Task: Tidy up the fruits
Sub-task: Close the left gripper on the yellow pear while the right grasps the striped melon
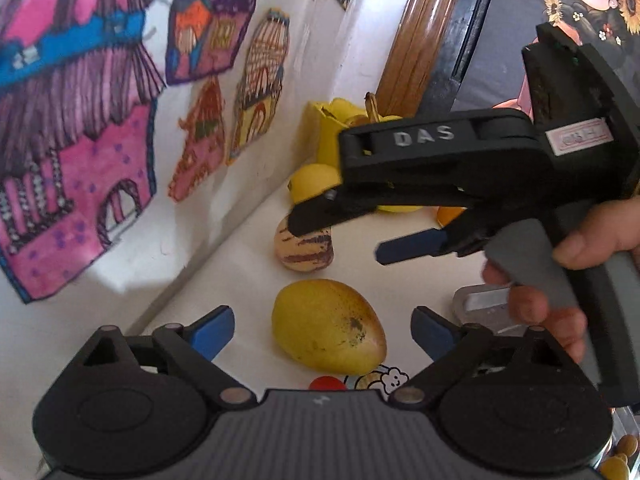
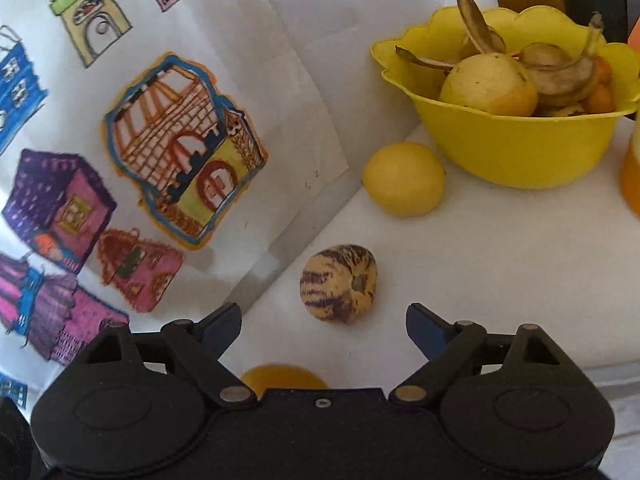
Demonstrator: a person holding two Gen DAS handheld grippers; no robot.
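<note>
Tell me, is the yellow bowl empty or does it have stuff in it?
Not empty. The yellow bowl holds a yellowish fruit and banana peels.

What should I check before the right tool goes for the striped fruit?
1. Right tool open: ok.
2. Striped fruit lies ahead of the right tool, between its fingers' lines: ok.
3. Fruit free of the lemon: ok, apart.
4. Yellow bowl has room: cannot tell, peels and fruit already inside.
5. Left tool out of the way: ok, open, over the mango.
</note>
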